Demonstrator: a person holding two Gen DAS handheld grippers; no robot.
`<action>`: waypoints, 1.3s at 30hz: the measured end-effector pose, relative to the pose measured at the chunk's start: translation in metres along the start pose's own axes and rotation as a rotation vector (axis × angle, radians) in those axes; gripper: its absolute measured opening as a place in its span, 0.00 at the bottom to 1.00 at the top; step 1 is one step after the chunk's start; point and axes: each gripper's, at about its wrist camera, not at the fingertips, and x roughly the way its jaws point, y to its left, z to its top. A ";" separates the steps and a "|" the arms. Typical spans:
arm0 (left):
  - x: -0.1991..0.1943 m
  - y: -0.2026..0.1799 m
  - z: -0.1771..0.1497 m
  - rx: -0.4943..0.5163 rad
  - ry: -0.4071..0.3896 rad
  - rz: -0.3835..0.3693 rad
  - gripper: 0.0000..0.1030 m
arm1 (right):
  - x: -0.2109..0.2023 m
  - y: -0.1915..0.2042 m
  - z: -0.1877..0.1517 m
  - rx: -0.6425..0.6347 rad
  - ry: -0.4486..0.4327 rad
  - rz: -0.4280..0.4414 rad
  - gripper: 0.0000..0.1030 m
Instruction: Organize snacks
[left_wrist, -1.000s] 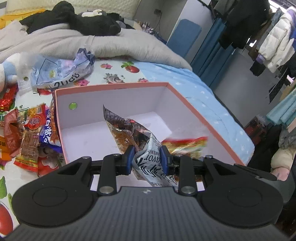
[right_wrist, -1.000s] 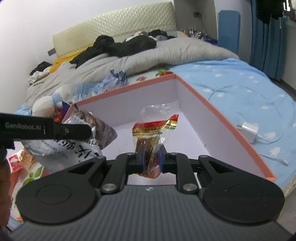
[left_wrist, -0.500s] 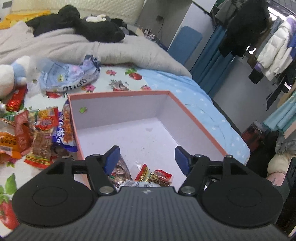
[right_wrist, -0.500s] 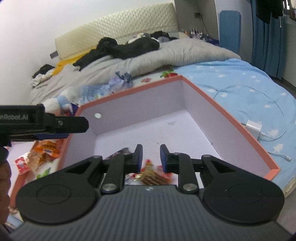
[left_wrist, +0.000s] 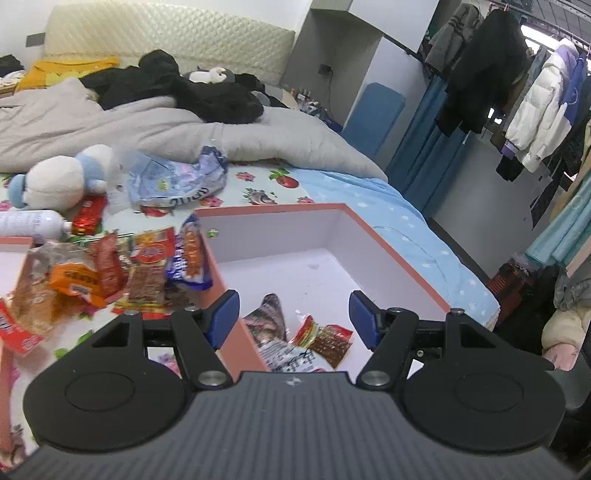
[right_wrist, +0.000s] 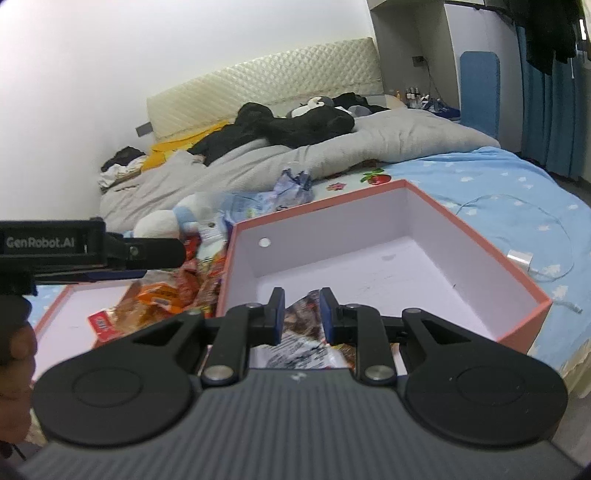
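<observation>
A pink-rimmed box (left_wrist: 388, 251) with a white inside lies open on the bed. On its floor near the front lie a silver printed packet (left_wrist: 271, 317) and a small red-and-clear packet (left_wrist: 328, 339). My left gripper (left_wrist: 294, 314) hangs above the box's near left corner, open wide with nothing in it. My right gripper (right_wrist: 302, 310) hovers over the box's (right_wrist: 406, 221) near edge, open by a narrow gap. The silver packet (right_wrist: 303, 347) shows below that gap, untouched. A pile of loose snacks (left_wrist: 110, 273) lies left of the box. The left gripper (right_wrist: 162, 254) juts in from the left.
A second pink tray (right_wrist: 74, 314) lies at the left under some snacks. Behind the pile are a plush toy (left_wrist: 55, 177), a crumpled blue bag (left_wrist: 173, 181) and a white bottle (left_wrist: 29, 223). A charger with cable (right_wrist: 519, 258) lies right of the box.
Both grippers let go of their packets, which now lie in the box. The left jaws opened wide, the right ones a little. Both grippers drew back and rose.
</observation>
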 end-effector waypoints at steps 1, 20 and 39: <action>-0.007 0.002 -0.003 0.001 -0.004 0.004 0.68 | -0.003 0.002 -0.002 -0.001 -0.001 0.001 0.24; -0.124 0.035 -0.069 -0.081 -0.049 0.123 0.68 | -0.055 0.063 -0.050 -0.061 0.049 0.139 0.24; -0.111 0.070 -0.082 -0.135 -0.023 0.180 0.69 | -0.036 0.090 -0.066 -0.136 0.088 0.178 0.31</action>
